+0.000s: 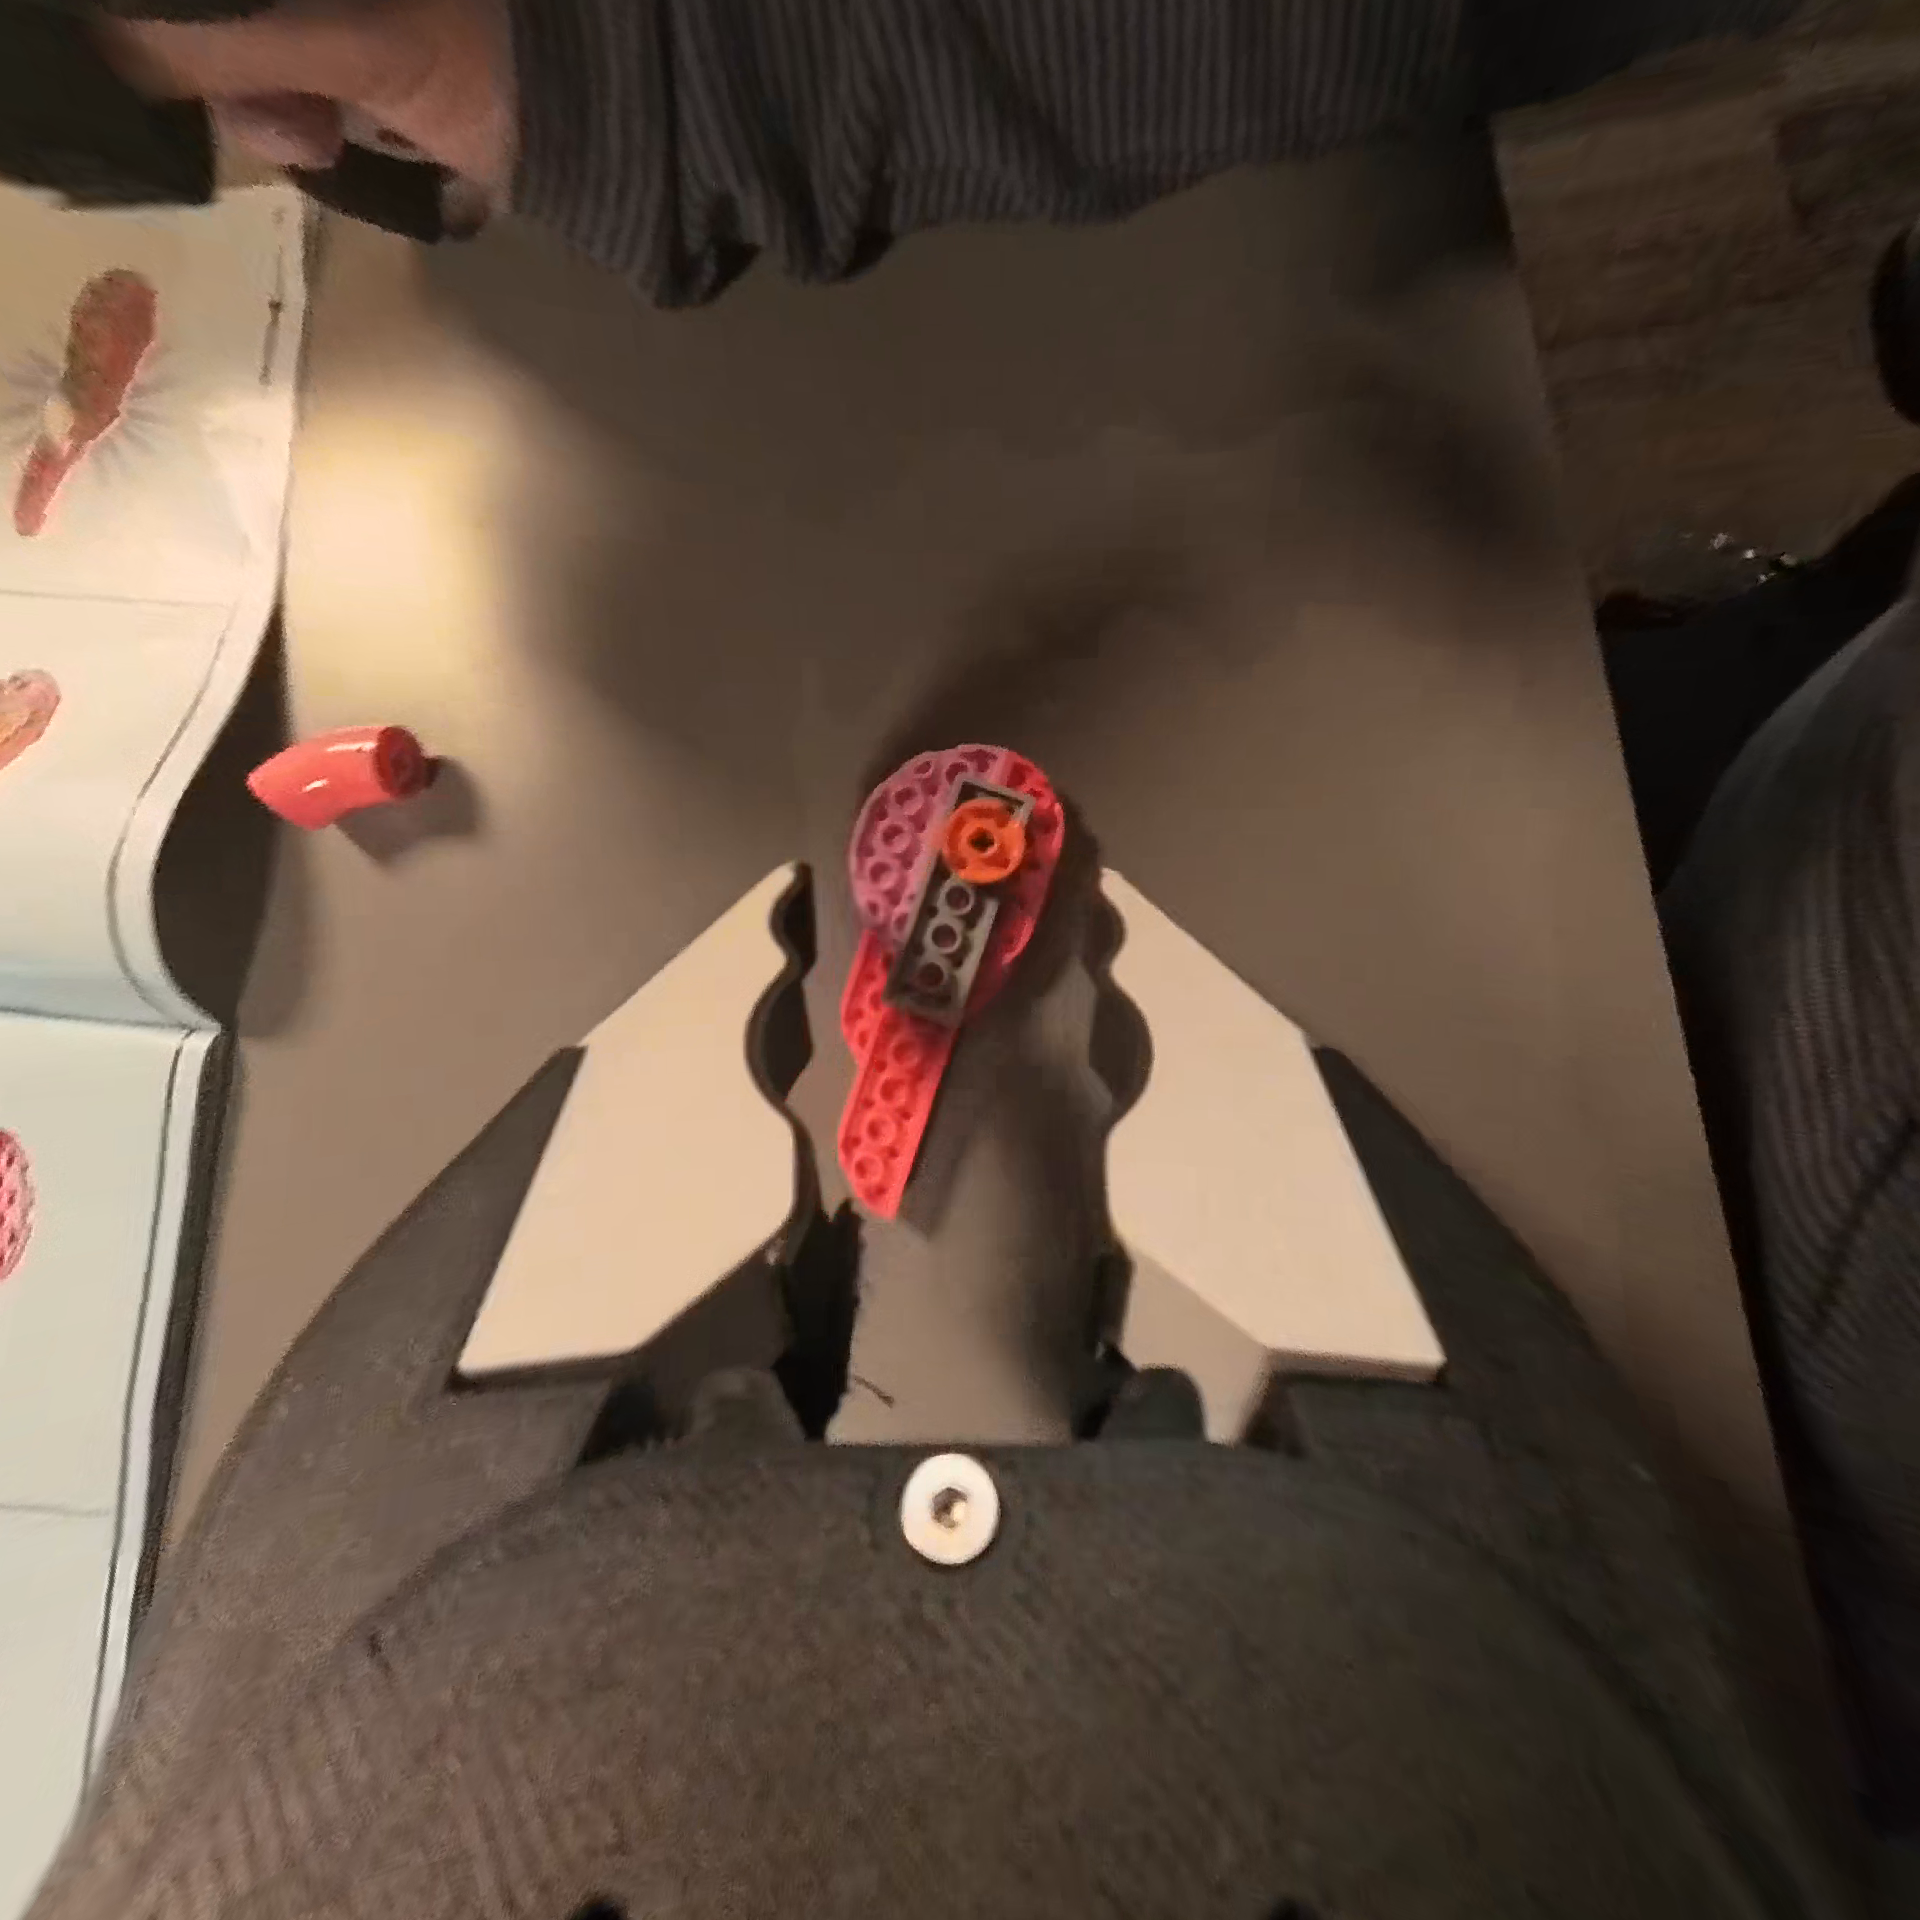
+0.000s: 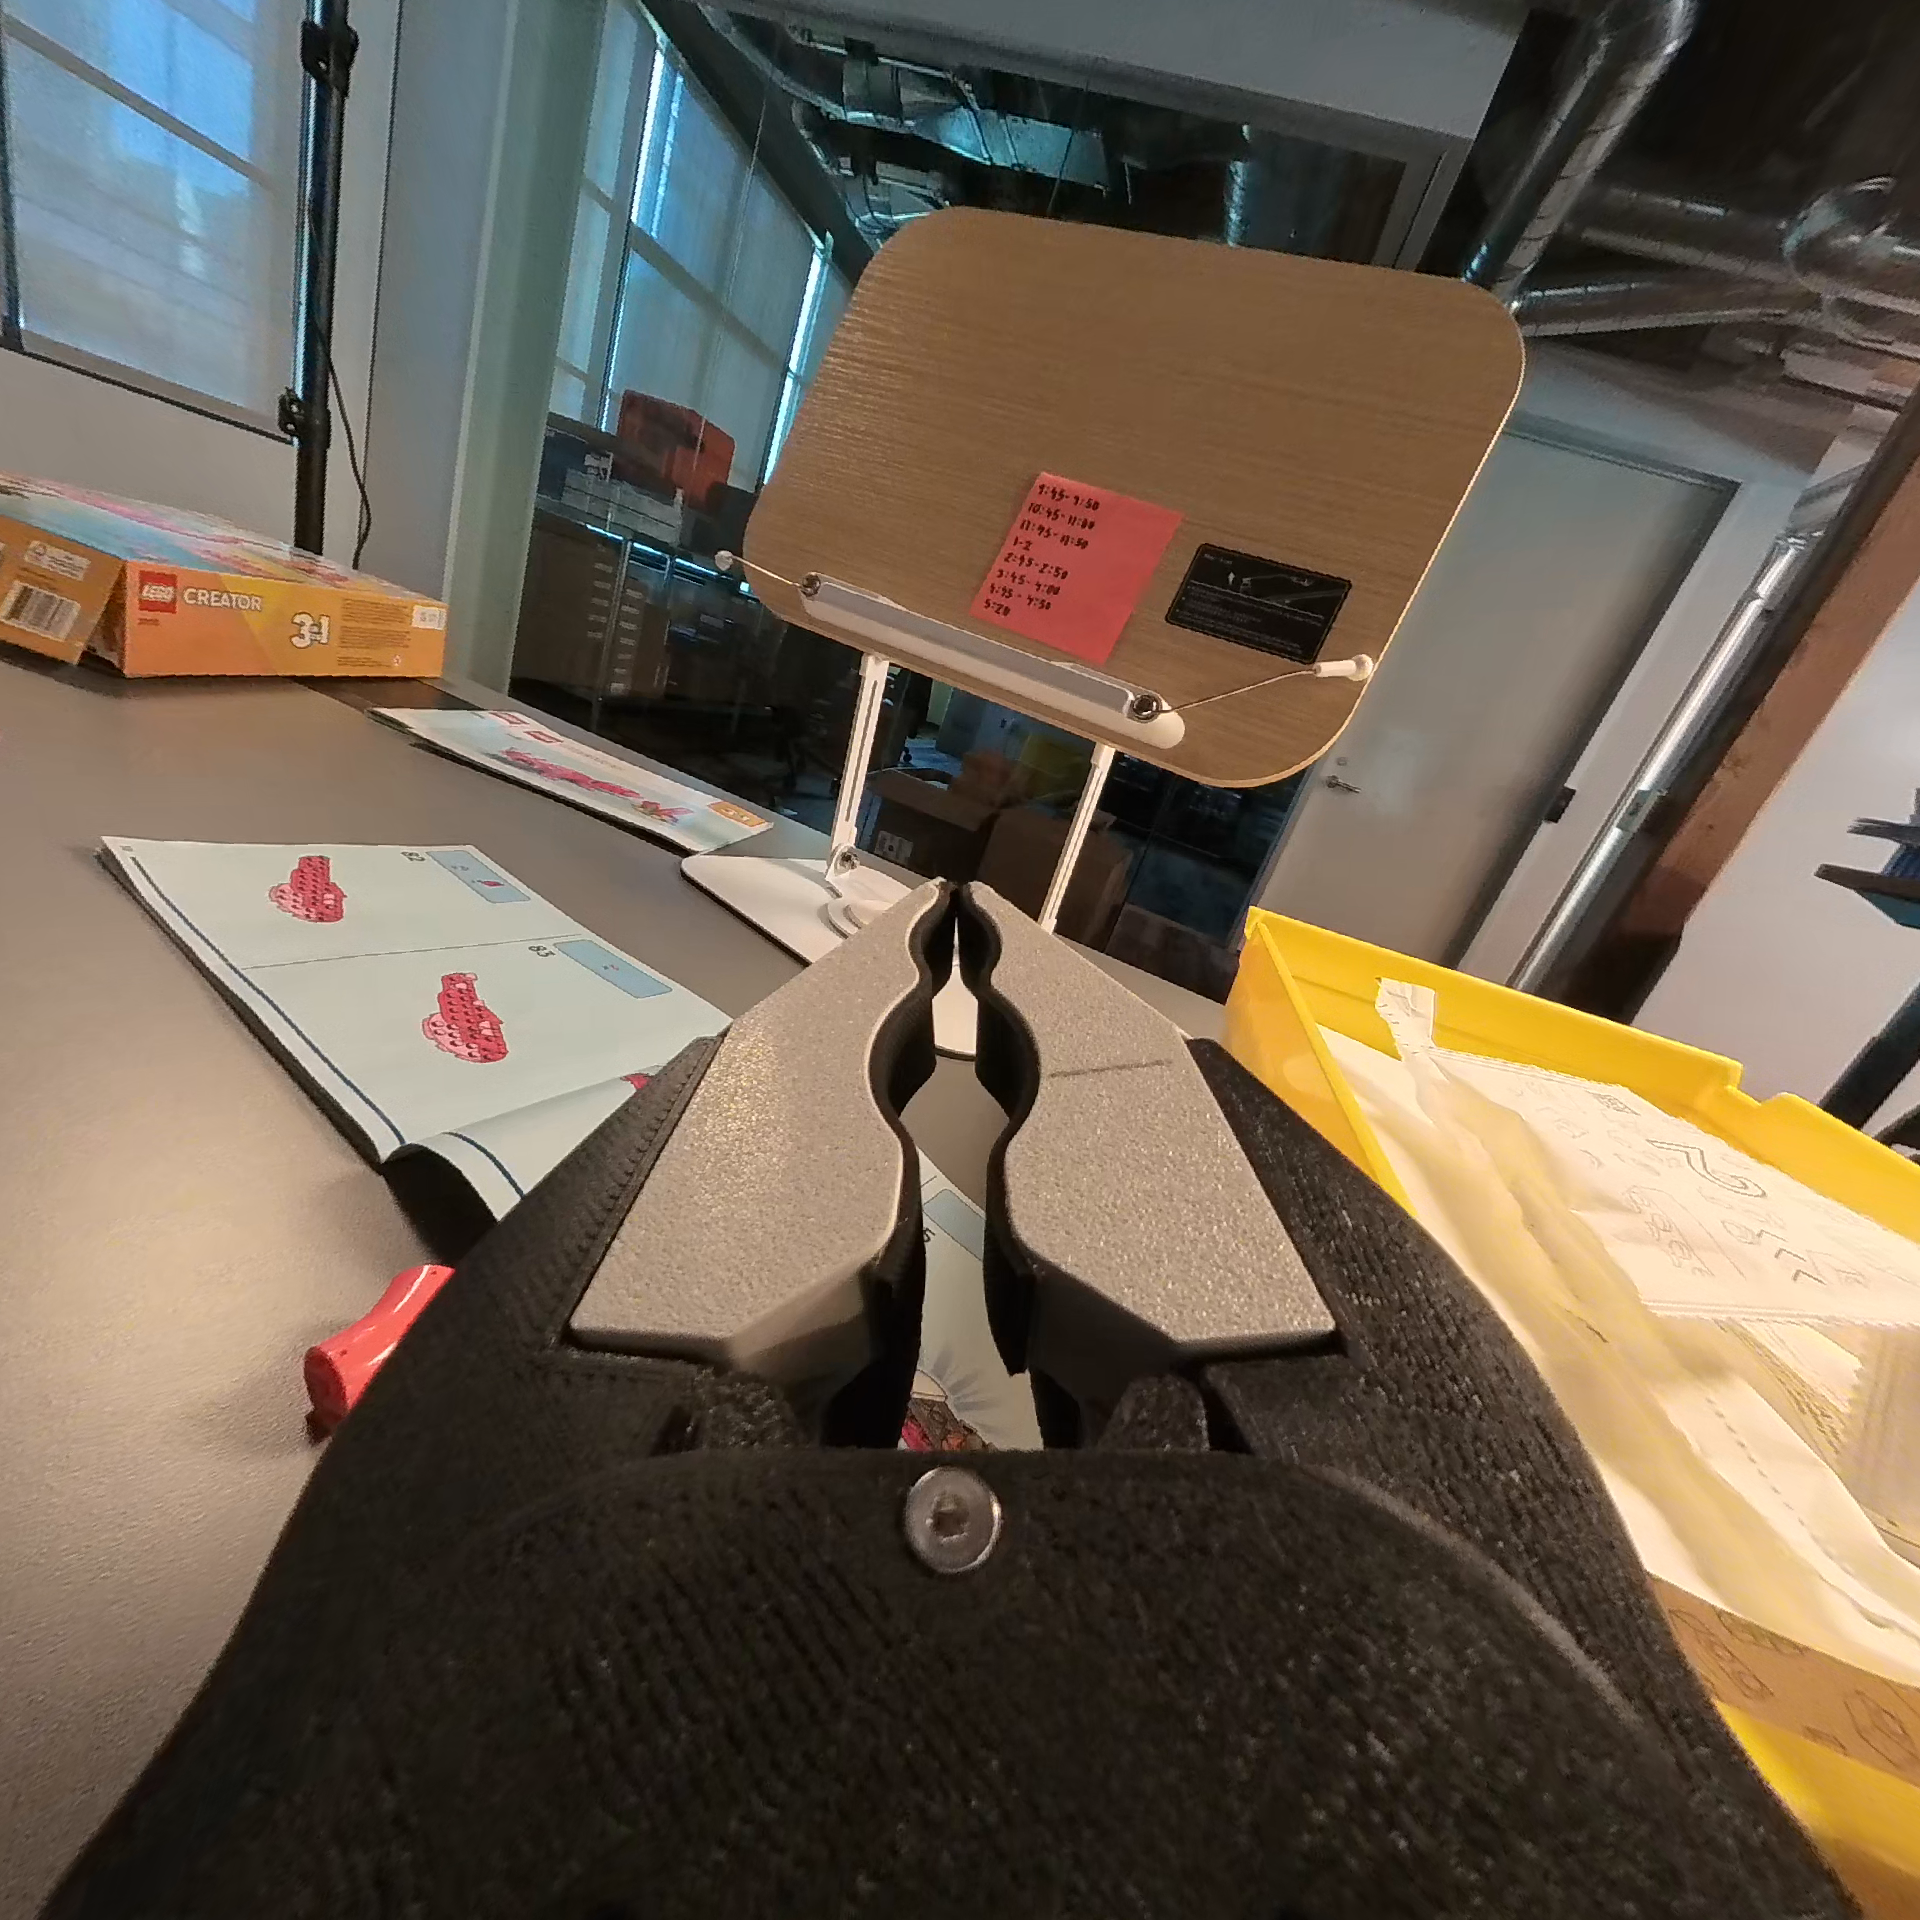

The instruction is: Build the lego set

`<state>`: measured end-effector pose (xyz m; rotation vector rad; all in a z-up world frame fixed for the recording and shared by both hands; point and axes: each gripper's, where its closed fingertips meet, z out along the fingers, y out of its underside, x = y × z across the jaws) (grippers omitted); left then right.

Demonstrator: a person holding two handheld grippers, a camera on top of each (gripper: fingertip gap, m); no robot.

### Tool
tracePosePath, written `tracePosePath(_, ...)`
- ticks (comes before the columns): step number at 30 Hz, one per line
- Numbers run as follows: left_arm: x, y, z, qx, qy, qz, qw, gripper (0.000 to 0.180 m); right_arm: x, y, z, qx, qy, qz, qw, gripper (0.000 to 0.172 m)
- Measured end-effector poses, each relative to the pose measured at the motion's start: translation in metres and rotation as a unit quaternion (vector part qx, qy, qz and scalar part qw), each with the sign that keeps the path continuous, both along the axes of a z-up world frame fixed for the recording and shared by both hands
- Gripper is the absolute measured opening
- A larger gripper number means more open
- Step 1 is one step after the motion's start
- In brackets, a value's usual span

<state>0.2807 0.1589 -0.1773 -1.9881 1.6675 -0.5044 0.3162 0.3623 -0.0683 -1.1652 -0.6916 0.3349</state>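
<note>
My left gripper (image 1: 951,883) stands wide open around the pink brick assembly (image 1: 935,956), apparently untouching (blurred), while my right gripper (image 2: 954,896) is closed, empty.

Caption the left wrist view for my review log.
Open left gripper straddling a red-and-pink brick assembly on the grey table, curved red brick alongside.

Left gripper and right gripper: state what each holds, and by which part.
Nothing is held. The left gripper stands open around the flat pink-and-red brick assembly on the table, pads apart from it. The right gripper is shut on air.
</note>
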Motion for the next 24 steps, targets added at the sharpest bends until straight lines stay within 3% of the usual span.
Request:
tracePosePath(4,-0.017,0.004,0.004,0.022,-0.044,0.026,0.998,0.067,0.002,-0.001,0.001,0.005,-0.001,-0.003,1.0,0.0)
tracePosePath(9,-0.021,0.001,-0.013,0.009,-0.042,0.004,0.999,0.066,-0.003,-0.01,-0.002,0.006,-0.013,0.021,1.0,0.0)
tracePosePath(12,-0.011,-0.001,-0.015,-0.007,-0.062,-0.019,0.998,0.063,-0.007,-0.027,-0.002,0.015,-0.025,0.04,0.999,0.014)
tracePosePath(16,-0.006,0.001,-0.015,-0.016,-0.068,-0.025,0.997,0.055,-0.018,-0.08,-0.01,-0.007,-0.059,0.129,0.99,0.035)
tracePosePath(18,-0.006,0.002,-0.015,-0.016,-0.065,-0.025,0.997,0.044,-0.024,-0.119,-0.02,-0.009,-0.106,0.185,0.977,0.044)
tracePosePath(20,-0.005,0.002,-0.014,-0.02,-0.072,-0.013,0.997,0.041,-0.032,-0.159,-0.052,-0.037,-0.221,0.23,0.947,0.064)
tracePosePath(22,-0.005,0.001,-0.014,-0.024,-0.081,-0.006,0.996,0.04,-0.031,-0.186,-0.081,-0.057,-0.311,0.244,0.917,0.075)
tracePosePath(24,-0.006,0.002,-0.014,-0.027,-0.081,0.0,0.996,0.035,-0.026,-0.198,-0.094,-0.045,-0.362,0.231,0.902,0.075)
